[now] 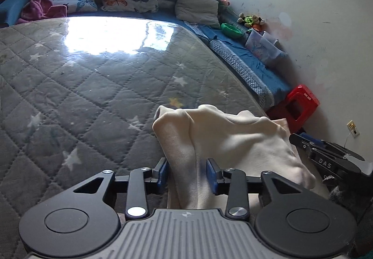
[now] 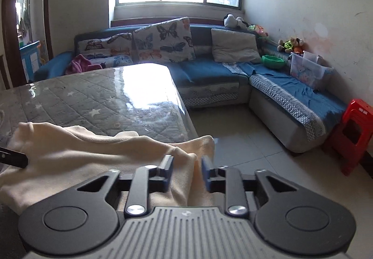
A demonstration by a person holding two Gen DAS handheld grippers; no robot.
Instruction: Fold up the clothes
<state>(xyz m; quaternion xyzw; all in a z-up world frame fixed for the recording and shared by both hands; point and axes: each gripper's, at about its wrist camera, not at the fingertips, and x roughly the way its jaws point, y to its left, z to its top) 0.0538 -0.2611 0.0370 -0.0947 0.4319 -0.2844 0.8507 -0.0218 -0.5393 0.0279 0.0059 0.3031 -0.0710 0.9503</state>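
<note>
two claws flank cream cloth (image 1: 233, 140); one reads "das".

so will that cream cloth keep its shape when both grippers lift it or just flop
The cream cloth will likely flop: it already sags in soft ridges between the left gripper and right gripper. It looks thick and fleecy, so probably not slippery.
</note>
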